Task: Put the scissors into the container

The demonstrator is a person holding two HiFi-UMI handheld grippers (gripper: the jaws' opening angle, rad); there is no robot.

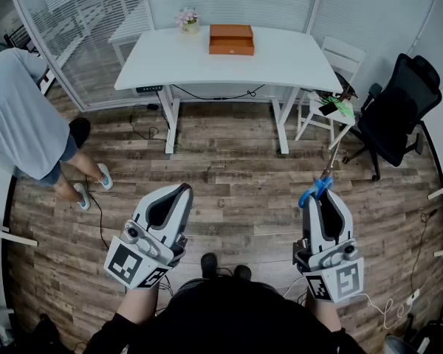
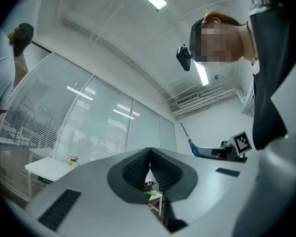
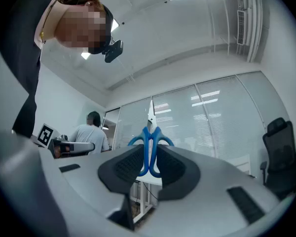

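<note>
One step is looking done: the right claw (image 1: 323, 201), lower right, is clamping the scissors (image 1: 314, 191) by their handles. The left claw (image 1: 179, 192) is resting closed, empty. Delivery to the container (image 1: 231, 40) on the bench (image 1: 288, 61), upper centre, is remaining.

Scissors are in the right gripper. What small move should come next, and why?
Probably carry the right gripper forward toward the white table: its jaws already clamp the blue-handled scissors, and the brown container sits on that table, well ahead across the wooden floor.
</note>
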